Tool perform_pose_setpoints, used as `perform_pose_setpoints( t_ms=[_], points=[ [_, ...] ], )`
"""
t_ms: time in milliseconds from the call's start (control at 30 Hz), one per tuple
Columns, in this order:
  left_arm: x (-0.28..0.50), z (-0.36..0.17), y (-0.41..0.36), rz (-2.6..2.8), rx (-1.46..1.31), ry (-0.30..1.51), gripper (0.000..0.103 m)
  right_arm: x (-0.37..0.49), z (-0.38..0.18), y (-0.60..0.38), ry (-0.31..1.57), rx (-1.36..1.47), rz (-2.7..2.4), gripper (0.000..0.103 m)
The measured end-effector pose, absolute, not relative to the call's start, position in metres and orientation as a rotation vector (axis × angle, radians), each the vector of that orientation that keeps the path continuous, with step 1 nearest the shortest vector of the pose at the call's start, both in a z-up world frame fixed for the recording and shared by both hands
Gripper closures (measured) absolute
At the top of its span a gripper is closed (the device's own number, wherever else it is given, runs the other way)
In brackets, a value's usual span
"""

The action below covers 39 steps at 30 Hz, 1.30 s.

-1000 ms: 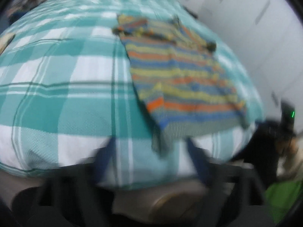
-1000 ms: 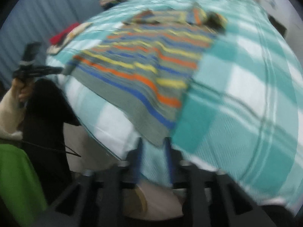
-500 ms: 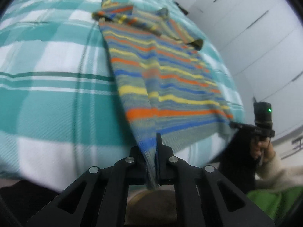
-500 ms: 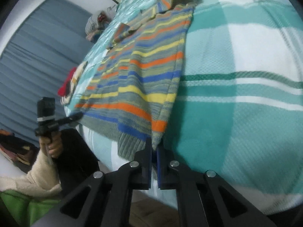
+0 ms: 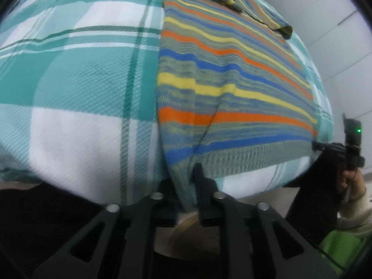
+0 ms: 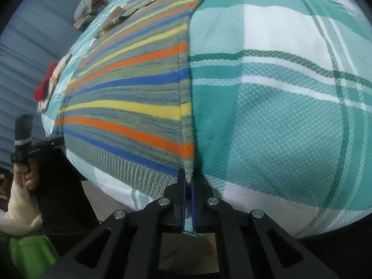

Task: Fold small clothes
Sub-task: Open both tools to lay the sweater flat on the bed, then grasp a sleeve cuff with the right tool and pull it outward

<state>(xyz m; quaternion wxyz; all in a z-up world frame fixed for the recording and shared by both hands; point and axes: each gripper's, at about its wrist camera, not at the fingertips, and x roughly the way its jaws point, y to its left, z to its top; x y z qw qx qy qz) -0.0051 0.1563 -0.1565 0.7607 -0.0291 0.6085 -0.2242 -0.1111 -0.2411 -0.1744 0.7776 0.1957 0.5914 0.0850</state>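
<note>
On bed [image 5: 69,88], sweater [image 5: 232,88] hem corners hidden by fingers [image 6: 181,186]

The left gripper [image 5: 188,181] reaches forward at the near edge of the bed, its 2 fingers pressed close together on the hem corner of the striped sweater [image 5: 223,97]. The right gripper [image 6: 188,181] does the same at the opposite hem corner, jaws nearly touching with knit cloth pinched between them. Each wrist view shows the other gripper off to the side, held by a hand [image 5: 351,181] in a cream sleeve.
</note>
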Motion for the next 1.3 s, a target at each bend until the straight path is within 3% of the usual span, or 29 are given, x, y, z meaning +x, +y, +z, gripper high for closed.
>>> perform_pose_setpoints(
  t_ms=[67,100,233,300,333,467,567,767,933,967,1000,1033,1300],
  points=[
    [-0.013,-0.147,0.16,-0.431,-0.002,1.322,0.064,-0.115,-0.171,-0.244,1.288,0.415,0.193,0.099],
    [-0.013,-0.144,0.162,-0.403,0.029,1.318,0.064,-0.118,-0.168,-0.248,1.292,0.427,0.199,0.091],
    [-0.017,-0.092,0.178,-0.301,0.133,1.195,0.059,-0.126,-0.147,-0.269,1.311,0.337,0.144,0.076],
    [-0.009,-0.059,0.176,-0.296,0.113,1.087,0.045,-0.126,-0.128,-0.277,1.282,0.178,0.061,0.056],
    [-0.003,-0.041,0.169,-0.312,0.097,1.024,0.036,-0.118,-0.113,-0.28,1.253,0.097,0.027,0.053],
    [0.03,-0.012,0.114,-0.396,0.056,0.848,0.013,-0.059,-0.061,-0.271,1.107,-0.112,0.002,0.048],
    [0.049,-0.029,0.067,-0.41,0.044,0.763,0.01,0.027,-0.042,-0.242,0.992,-0.15,0.083,0.032],
    [0.07,-0.115,0.031,-0.38,0.119,0.843,0.012,0.165,-0.086,-0.182,0.998,-0.15,0.198,0.033],
    [0.077,-0.128,0.031,-0.384,0.087,0.904,0.012,0.218,-0.151,-0.147,1.071,-0.274,0.187,0.036],
    [0.077,-0.127,0.032,-0.378,0.083,0.905,0.012,0.221,-0.157,-0.151,1.08,-0.268,0.191,0.049],
    [0.077,-0.127,0.033,-0.375,0.073,0.909,0.012,0.217,-0.153,-0.158,1.071,-0.252,0.181,0.085],
    [0.078,-0.127,0.034,-0.376,0.062,0.913,0.012,0.218,-0.148,-0.169,1.067,-0.219,0.147,0.1],
    [0.075,-0.13,0.026,-0.377,0.063,0.919,0.012,0.156,-0.058,-0.35,0.904,0.004,-0.173,0.099]
  ],
)
